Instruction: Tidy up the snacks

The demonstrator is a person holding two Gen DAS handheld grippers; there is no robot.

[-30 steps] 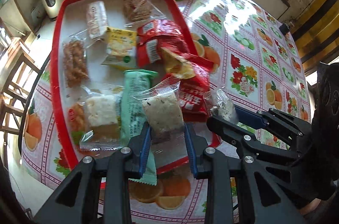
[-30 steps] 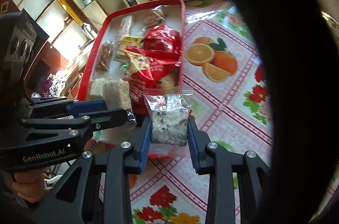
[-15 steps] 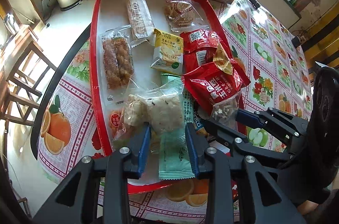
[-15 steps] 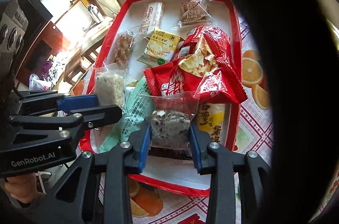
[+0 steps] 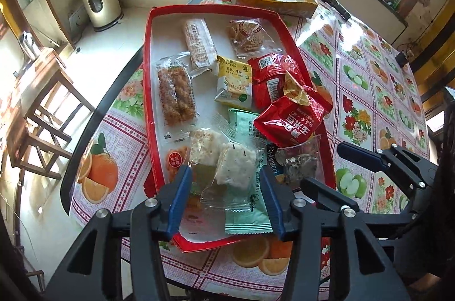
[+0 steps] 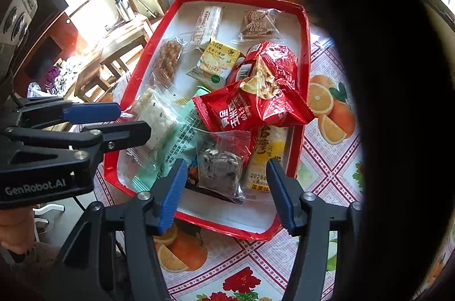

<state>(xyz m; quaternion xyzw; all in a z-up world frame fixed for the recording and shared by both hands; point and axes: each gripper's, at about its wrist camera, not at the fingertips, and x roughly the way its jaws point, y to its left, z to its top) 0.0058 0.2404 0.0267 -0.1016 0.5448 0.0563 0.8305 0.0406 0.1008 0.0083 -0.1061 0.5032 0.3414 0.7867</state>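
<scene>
My left gripper (image 5: 226,197) jaws have just been opening; the white rice cake (image 5: 234,168) lies free between them, long axis toward the tray's (image 5: 148,90) far end. Right gripper (image 6: 224,191) likewise spread around the dark cake (image 6: 219,168). Both point steeply down.

My matt black plastic tool (image 5: 226,194) has smooth blue pads (image 5: 179,197). The glossy red plastic tray (image 5: 148,90) holds crinkled shiny red foil bags (image 5: 290,124) and clear glossy film wrappers (image 5: 227,167). The tabletop (image 5: 366,90) wears slick printed oilcloth.
</scene>
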